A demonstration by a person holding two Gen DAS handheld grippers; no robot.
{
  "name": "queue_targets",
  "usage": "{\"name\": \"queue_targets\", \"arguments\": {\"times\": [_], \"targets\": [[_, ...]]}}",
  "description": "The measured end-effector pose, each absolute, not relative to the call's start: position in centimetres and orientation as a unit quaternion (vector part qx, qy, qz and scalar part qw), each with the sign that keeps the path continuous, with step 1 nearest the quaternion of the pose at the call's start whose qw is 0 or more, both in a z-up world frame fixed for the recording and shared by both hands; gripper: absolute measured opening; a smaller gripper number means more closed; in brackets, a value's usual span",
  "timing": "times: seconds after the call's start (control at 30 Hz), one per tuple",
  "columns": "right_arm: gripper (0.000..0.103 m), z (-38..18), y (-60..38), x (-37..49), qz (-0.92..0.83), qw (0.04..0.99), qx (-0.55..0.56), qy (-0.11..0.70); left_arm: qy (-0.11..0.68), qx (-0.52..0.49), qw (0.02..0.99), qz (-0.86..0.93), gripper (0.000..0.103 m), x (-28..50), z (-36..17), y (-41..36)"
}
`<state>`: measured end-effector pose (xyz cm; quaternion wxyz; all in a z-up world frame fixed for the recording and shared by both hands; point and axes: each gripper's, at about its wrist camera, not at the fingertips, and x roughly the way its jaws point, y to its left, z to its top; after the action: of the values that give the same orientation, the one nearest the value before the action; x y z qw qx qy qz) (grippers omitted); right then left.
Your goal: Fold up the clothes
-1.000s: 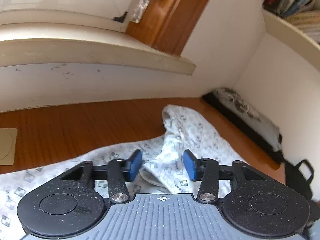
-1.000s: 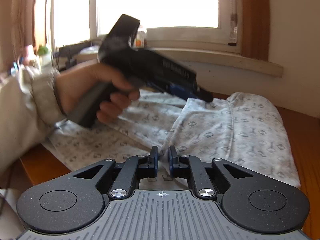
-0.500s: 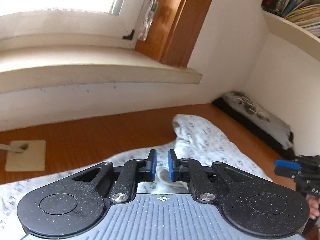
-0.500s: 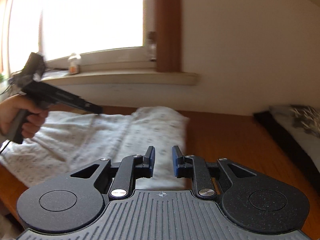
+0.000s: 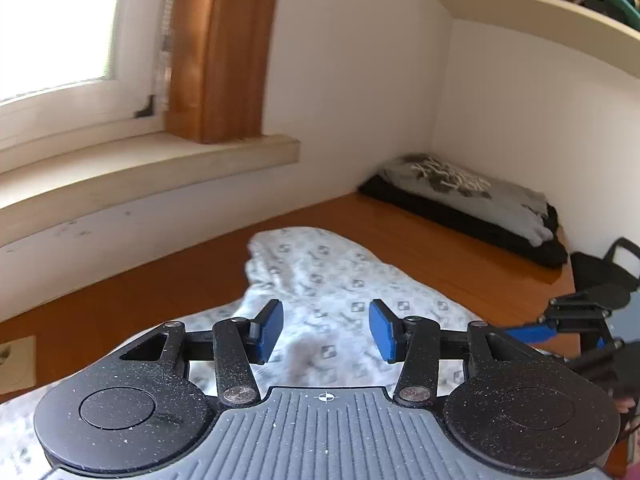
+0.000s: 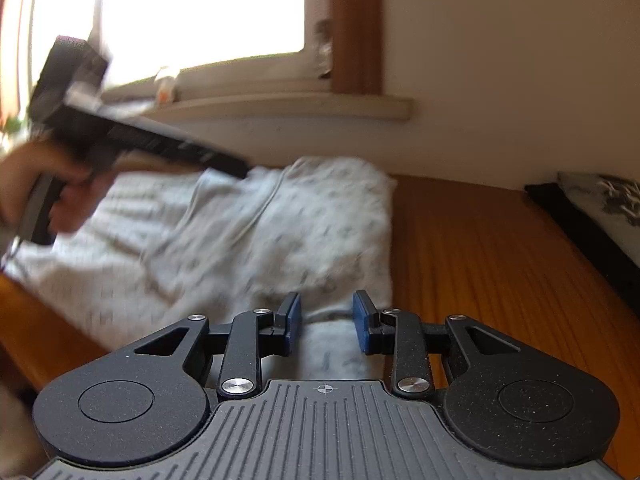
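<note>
A white garment with small grey prints (image 5: 320,276) lies spread on the wooden table (image 5: 432,252). My left gripper (image 5: 326,330) hovers just above it. Its jaws are opening, the blue pads stand well apart, and no cloth is pinched between them. In the right wrist view the garment (image 6: 280,224) is blurred. My right gripper (image 6: 327,322) is low over its near right edge, jaws opening, pads clear of the cloth that shows between them. A hand holds the left gripper (image 6: 236,166) over the garment's far left part. The right gripper (image 5: 532,332) shows at the right edge.
A folded stack of grey and black clothes (image 5: 472,200) lies in the table's far right corner against the wall. A window sill (image 5: 140,168) runs behind the table, and a bookshelf (image 5: 540,4) hangs above. A black bag (image 5: 600,268) sits past the table's right end.
My left jaws stood apart around a fold, narrowed almost shut, and now stand apart again. My right jaws have widened from nearly shut. Both views have swung sideways over the garment.
</note>
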<state>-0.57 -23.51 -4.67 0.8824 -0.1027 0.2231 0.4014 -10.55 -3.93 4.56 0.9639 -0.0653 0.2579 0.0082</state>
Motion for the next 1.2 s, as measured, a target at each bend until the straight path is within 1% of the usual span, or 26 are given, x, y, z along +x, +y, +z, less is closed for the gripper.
{"name": "queue_targets", "arguments": {"times": [0.07, 0.2, 0.27, 0.33, 0.37, 0.4, 0.47, 0.57, 0.7, 0.77, 0.8, 0.83, 0.9, 0.97, 1.03, 1.2], "targets": [[0.030, -5.0, -23.7, -0.9, 0.407, 0.881, -0.105, 0.218, 0.260, -0.077, 0.963, -0.002, 0.054, -9.4, 4.6, -4.0], [0.030, -5.1, -23.3, -1.6, 0.400, 0.885, -0.117, 0.207, 0.274, -0.066, 0.959, -0.018, 0.053, -6.7, 4.7, -4.6], [0.030, -4.7, -22.9, -1.8, 0.392, 0.888, -0.120, 0.206, 0.292, -0.050, 0.955, -0.015, 0.049, -5.7, 4.3, -4.6], [0.030, -4.2, -22.8, -2.0, 0.391, 0.893, -0.103, 0.198, 0.312, -0.038, 0.949, -0.004, 0.036, -4.9, 3.6, -4.2], [0.030, -4.0, -22.7, -2.0, 0.396, 0.892, -0.094, 0.198, 0.322, -0.039, 0.946, 0.002, 0.032, -4.7, 3.2, -3.8], [0.030, -3.9, -22.5, -2.1, 0.405, 0.888, -0.084, 0.202, 0.328, -0.045, 0.944, 0.001, 0.025, -4.6, 2.8, -3.3], [0.030, -4.3, -21.8, -2.3, 0.417, 0.878, -0.092, 0.216, 0.340, -0.059, 0.939, -0.003, 0.024, -4.5, 1.9, -2.4], [0.030, -5.1, -21.9, -2.6, 0.421, 0.875, -0.096, 0.217, 0.349, -0.060, 0.935, -0.012, 0.023, -4.7, 1.9, -1.9], [0.030, -5.4, -22.7, -2.4, 0.428, 0.875, -0.073, 0.213, 0.352, -0.026, 0.936, -0.009, 0.024, -4.7, 2.3, -2.8], [0.030, -5.5, -22.7, -2.6, 0.424, 0.878, -0.076, 0.209, 0.335, -0.017, 0.942, -0.008, 0.025, -4.3, 2.9, -3.0], [0.030, -5.5, -22.6, -2.6, 0.422, 0.879, -0.079, 0.207, 0.328, -0.018, 0.944, -0.007, 0.029, -3.9, 3.3, -3.0], [0.030, -5.4, -22.5, -2.7, 0.421, 0.880, -0.080, 0.206, 0.322, -0.020, 0.947, -0.007, 0.038, -3.4, 3.8, -2.9], [0.030, -5.5, -22.6, -2.8, 0.422, 0.880, -0.076, 0.203, 0.313, -0.021, 0.950, -0.002, 0.049, -2.2, 4.4, -2.6], [0.030, -5.5, -22.7, -2.9, 0.422, 0.880, -0.074, 0.202, 0.312, -0.022, 0.950, 0.015, 0.050, -0.7, 4.6, -1.7], [0.030, -5.5, -22.7, -3.0, 0.422, 0.881, -0.076, 0.202, 0.322, -0.046, 0.944, 0.046, 0.050, 0.1, 4.4, -0.2], [0.030, -4.3, -22.8, -2.3, 0.425, 0.874, -0.072, 0.222, 0.332, -0.117, 0.936, 0.020, 0.050, -1.2, 3.0, 2.1]]}}
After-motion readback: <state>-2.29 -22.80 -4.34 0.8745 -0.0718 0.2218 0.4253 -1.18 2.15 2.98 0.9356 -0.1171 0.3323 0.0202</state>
